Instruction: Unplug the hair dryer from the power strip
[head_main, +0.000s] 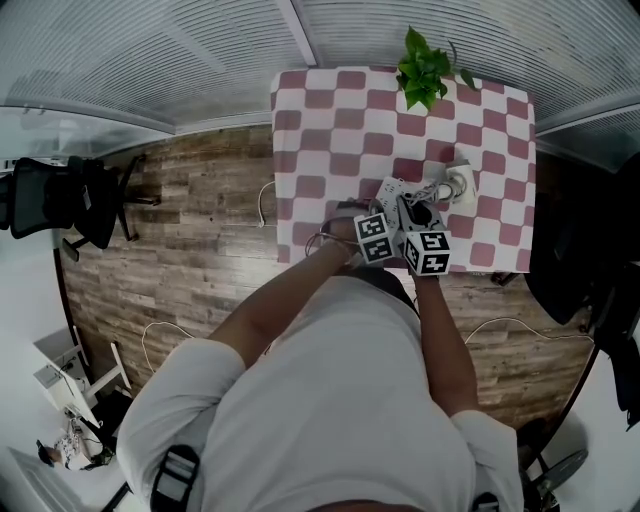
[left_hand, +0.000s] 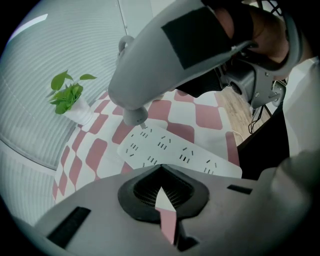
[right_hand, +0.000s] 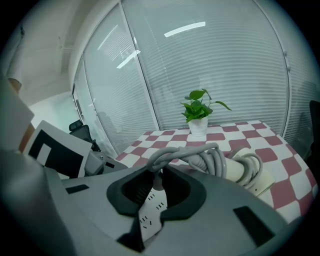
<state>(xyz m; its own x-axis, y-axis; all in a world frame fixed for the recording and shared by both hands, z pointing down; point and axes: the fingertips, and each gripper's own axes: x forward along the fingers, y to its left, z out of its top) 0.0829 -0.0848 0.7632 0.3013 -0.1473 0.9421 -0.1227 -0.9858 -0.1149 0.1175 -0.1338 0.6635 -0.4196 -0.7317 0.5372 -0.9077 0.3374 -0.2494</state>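
The white power strip (left_hand: 175, 150) lies flat on the checked tablecloth (head_main: 330, 120). My left gripper (left_hand: 161, 192) points steeply down at the strip's near end, its jaws shut with nothing between them. My right gripper (left_hand: 137, 114) is shut on the hair dryer's grey plug (left_hand: 134, 117), which hangs just above the strip with its prongs showing, clear of the sockets. In the right gripper view the plug (right_hand: 157, 181) sits between the jaws with the grey cable (right_hand: 200, 157) looping off it to the white hair dryer (right_hand: 247, 170), which lies on the table to the right.
A small potted plant (head_main: 425, 70) stands at the table's far edge. A black office chair (head_main: 60, 200) is on the wooden floor at the left, and another dark chair (head_main: 585, 250) is beside the table's right edge. White cables (head_main: 265, 205) trail on the floor.
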